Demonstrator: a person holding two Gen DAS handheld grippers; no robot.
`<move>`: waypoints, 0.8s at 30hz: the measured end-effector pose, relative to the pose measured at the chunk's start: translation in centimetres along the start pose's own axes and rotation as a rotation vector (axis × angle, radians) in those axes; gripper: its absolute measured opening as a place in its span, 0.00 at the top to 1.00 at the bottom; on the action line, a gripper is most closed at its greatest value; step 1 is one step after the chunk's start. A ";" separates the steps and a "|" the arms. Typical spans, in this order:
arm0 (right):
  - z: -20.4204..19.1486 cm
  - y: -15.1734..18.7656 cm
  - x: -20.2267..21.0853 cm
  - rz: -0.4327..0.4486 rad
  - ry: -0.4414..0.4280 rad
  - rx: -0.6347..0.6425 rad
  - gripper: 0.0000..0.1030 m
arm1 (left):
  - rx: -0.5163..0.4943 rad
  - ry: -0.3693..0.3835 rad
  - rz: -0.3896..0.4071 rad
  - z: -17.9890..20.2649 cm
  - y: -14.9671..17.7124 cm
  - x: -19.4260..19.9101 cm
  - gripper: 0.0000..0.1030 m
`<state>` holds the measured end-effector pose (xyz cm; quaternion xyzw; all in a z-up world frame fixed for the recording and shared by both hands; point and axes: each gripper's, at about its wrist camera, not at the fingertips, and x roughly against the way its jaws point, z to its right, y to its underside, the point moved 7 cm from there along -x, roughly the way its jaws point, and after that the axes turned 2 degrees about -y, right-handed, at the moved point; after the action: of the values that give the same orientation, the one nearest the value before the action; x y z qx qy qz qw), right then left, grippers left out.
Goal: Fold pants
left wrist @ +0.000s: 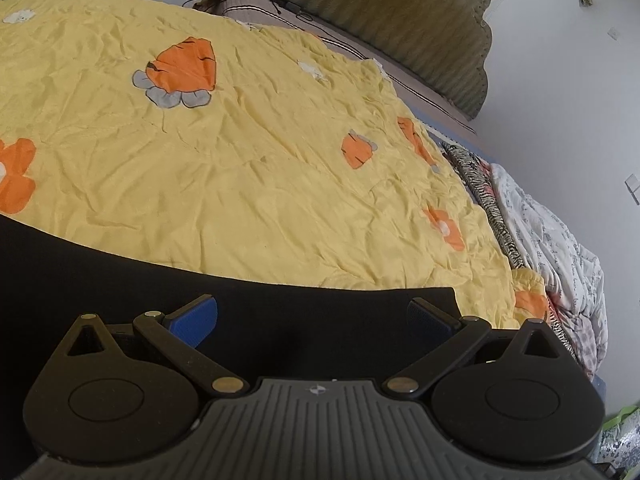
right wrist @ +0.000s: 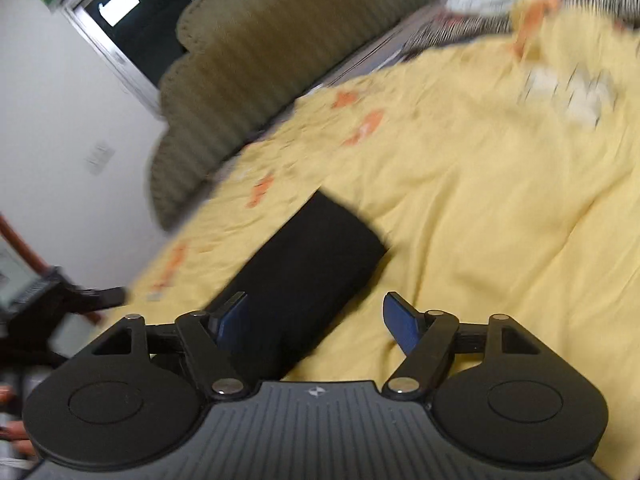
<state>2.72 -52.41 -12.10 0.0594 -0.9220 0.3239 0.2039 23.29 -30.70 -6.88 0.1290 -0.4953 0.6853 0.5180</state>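
The black pants [left wrist: 120, 264] lie flat on the yellow bedspread [left wrist: 240, 152]. In the left wrist view they fill the near lower part, and my left gripper [left wrist: 312, 316] hovers open just over their edge, its blue pads [left wrist: 196, 316] spread wide with nothing between them. In the blurred right wrist view the pants [right wrist: 312, 256] show as a folded dark rectangle. My right gripper [right wrist: 316, 320] is open over their near end, with one blue pad [right wrist: 400, 324] over the bedspread [right wrist: 480, 200].
A green padded headboard [left wrist: 400, 12] stands at the far side of the bed. Patterned quilts [left wrist: 552, 240] are heaped along the bed's right edge. A window [right wrist: 132, 20] and white wall lie beyond. A dark stand [right wrist: 60, 296] is at the left.
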 end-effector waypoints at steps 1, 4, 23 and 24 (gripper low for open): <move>-0.2 0.3 -0.2 -0.014 -0.001 -0.001 0.28 | -0.003 -0.002 -0.004 0.1 0.1 -0.1 0.01; -1.1 0.5 -1.3 -0.018 0.004 0.002 0.28 | -0.005 -0.010 -0.010 0.1 0.2 -0.2 0.01; -12.6 3.6 -3.0 0.100 0.189 0.948 0.91 | -0.037 0.232 -0.182 5.3 -0.2 -1.2 0.01; -13.4 4.5 -3.1 0.100 0.196 1.031 0.91 | -0.054 0.233 -0.178 5.8 -0.3 -1.4 0.01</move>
<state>8.95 -40.60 -6.50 0.0772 -0.6212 0.7488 0.2179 22.17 -36.20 -4.97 0.0781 -0.4368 0.6334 0.6340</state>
